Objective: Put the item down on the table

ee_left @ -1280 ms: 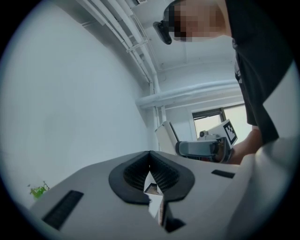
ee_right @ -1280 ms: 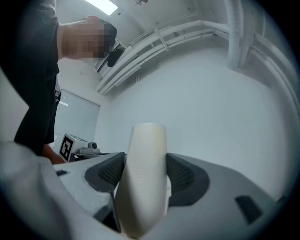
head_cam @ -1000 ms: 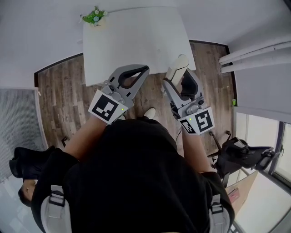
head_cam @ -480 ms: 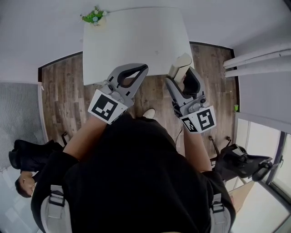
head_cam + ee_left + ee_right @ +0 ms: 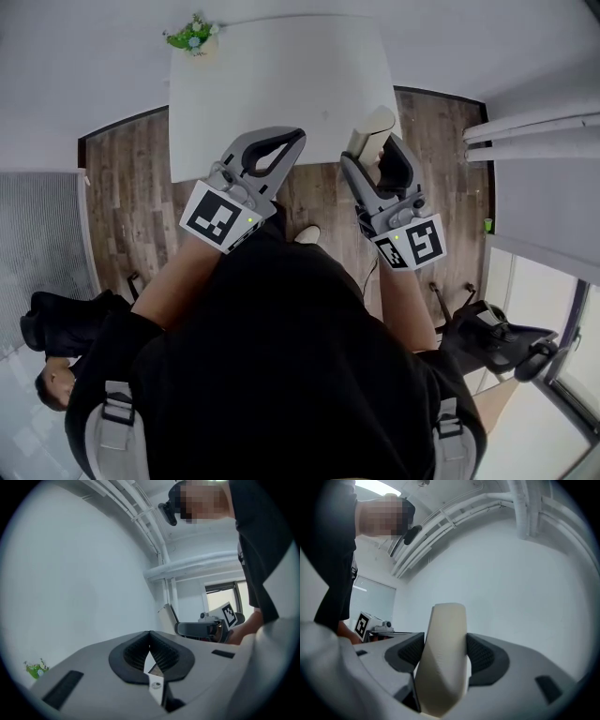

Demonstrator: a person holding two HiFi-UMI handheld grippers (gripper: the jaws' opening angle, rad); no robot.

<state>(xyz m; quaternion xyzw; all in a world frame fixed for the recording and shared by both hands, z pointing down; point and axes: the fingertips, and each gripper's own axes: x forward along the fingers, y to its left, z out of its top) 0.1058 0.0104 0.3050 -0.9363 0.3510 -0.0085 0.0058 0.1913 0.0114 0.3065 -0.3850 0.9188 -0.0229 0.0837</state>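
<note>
The item is a tall cream-coloured block (image 5: 368, 132) with rounded edges, and my right gripper (image 5: 376, 148) is shut on it. It is held in the air over the near right corner of the white table (image 5: 272, 84). The right gripper view shows the cream block (image 5: 443, 658) standing up between the black pads (image 5: 486, 654). My left gripper (image 5: 287, 141) hovers at the table's near edge, shut, holding nothing. Its ribbed pads (image 5: 164, 652) meet at the tip. From the left gripper view, the cream block (image 5: 167, 617) and right gripper (image 5: 206, 629) show off to the right.
A small green plant (image 5: 194, 34) stands at the table's far left corner. Wooden floor (image 5: 122, 197) surrounds the table. A grey grille (image 5: 42, 234) lies at left, another person (image 5: 56, 389) at lower left, a dark chair (image 5: 497, 337) at lower right, and white pipes (image 5: 534, 122) at right.
Both grippers have drifted slightly forward toward the table's near edge, the right one still holding the cream block. The person at the lower left has shifted a little.
</note>
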